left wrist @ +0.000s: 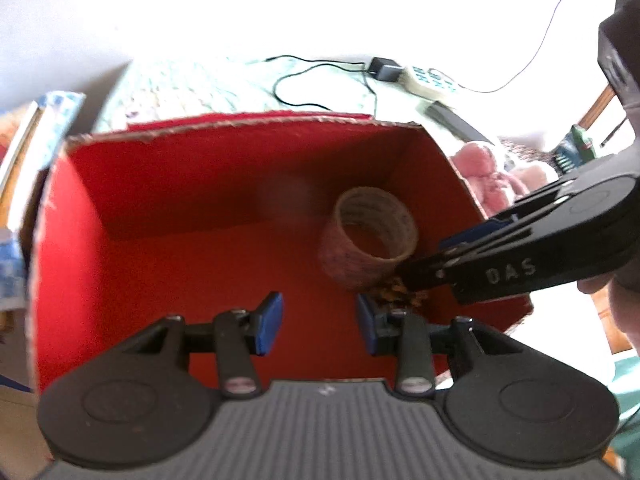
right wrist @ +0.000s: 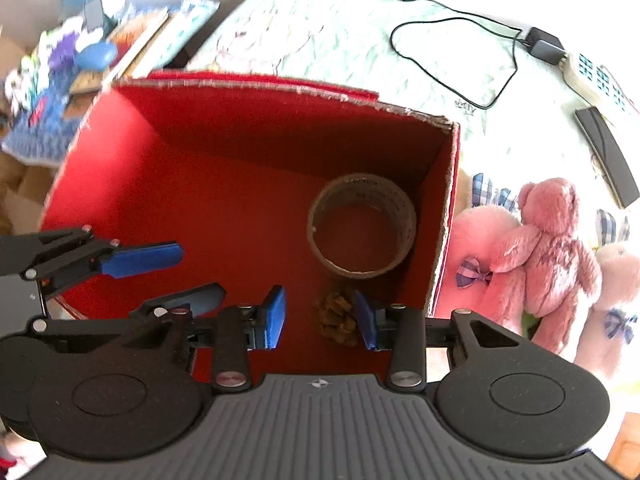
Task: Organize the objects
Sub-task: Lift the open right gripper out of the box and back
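Right wrist view: one red cardboard box [right wrist: 240, 152] sits open on the pale patterned cover [right wrist: 328, 28], with three plush toys [right wrist: 548, 248] just beside its right wall. Inside lie one roll of tape [right wrist: 362, 228] near the right wall and one small brown clump [right wrist: 336, 316] in front of it. The right gripper [right wrist: 320, 320] is spread wide around the clump, gripping nothing. The left gripper [left wrist: 318, 322] likewise gapes, empty, over the box floor.
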